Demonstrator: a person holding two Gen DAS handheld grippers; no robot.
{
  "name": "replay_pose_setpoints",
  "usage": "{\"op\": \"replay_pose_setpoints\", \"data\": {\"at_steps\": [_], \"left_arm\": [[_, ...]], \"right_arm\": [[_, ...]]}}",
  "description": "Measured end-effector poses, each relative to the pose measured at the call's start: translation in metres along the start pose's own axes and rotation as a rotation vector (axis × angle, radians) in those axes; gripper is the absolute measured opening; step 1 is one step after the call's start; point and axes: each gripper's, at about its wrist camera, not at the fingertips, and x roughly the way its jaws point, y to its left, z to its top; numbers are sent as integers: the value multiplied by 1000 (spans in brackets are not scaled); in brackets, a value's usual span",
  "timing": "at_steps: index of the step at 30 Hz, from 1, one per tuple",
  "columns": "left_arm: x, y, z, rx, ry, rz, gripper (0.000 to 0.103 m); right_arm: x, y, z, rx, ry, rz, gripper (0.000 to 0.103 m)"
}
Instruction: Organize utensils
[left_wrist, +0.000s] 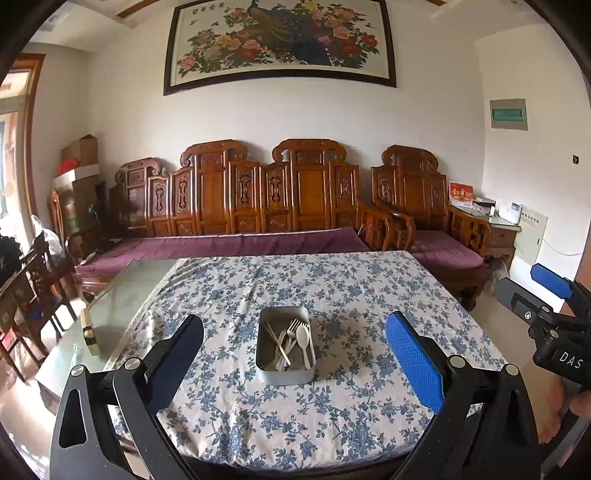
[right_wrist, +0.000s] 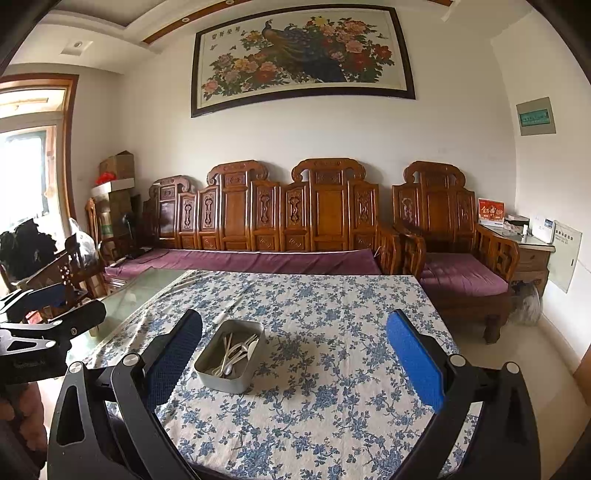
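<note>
Both grippers hovering spread wide, holding nothing.
Metal tin (left_wrist: 285, 345) is sitting mid-tablecloth (left_wrist: 332, 288), holding fork (left_wrist: 293, 326), white spoon (left_wrist: 303, 341); ahead of left gripper (left_wrist: 294, 363), left-ahead of right gripper (right_wrist: 294, 363).

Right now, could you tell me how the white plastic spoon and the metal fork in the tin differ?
The white plastic spoon is matte and cream-white, while the metal fork is shiny and silver. The spoon ends in a smooth oval bowl; the fork ends in separate tines. The spoon lies nearer the tin's right wall, the fork just left of it. Both rest loose inside the grey tin, heads pointing toward the far end, touched by neither tool.
</note>
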Motion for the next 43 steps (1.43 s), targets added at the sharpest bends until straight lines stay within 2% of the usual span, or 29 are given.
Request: {"op": "replay_pose_setpoints", "data": {"at_steps": [43], "left_arm": [[0,-2,-1,9,4,-14,95]], "right_arm": [[-3,2,0,-1,0,6,100]]}}
